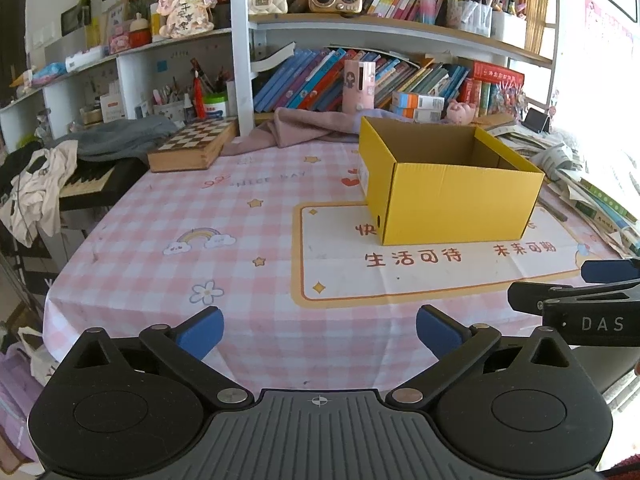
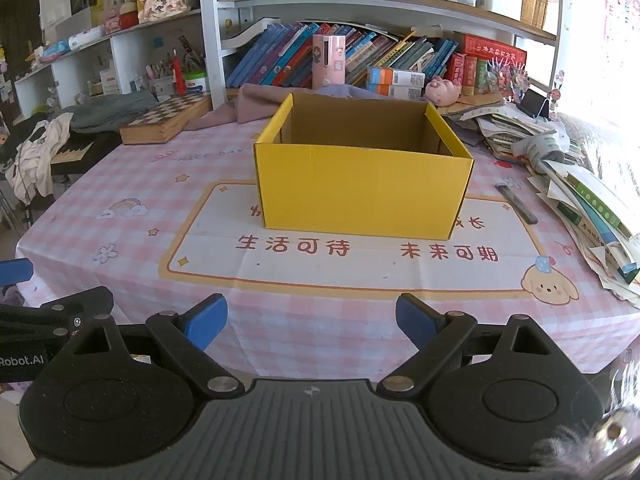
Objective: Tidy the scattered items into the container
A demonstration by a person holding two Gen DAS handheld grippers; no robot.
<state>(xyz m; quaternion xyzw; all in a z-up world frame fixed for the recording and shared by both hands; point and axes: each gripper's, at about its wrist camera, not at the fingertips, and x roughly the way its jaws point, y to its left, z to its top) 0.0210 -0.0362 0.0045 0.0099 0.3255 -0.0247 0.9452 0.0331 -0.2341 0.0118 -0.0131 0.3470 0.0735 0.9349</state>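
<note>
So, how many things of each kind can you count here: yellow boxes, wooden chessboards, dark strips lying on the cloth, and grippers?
yellow box: 1
wooden chessboard: 1
dark strip: 1
grippers: 2, the left gripper and the right gripper, both open
Total: 5

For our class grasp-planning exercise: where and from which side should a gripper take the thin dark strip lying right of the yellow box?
Grip the dark strip across its narrow width near mid-length, coming from above: it lies flat on the tablecloth, so only its long edges offer purchase.
</note>
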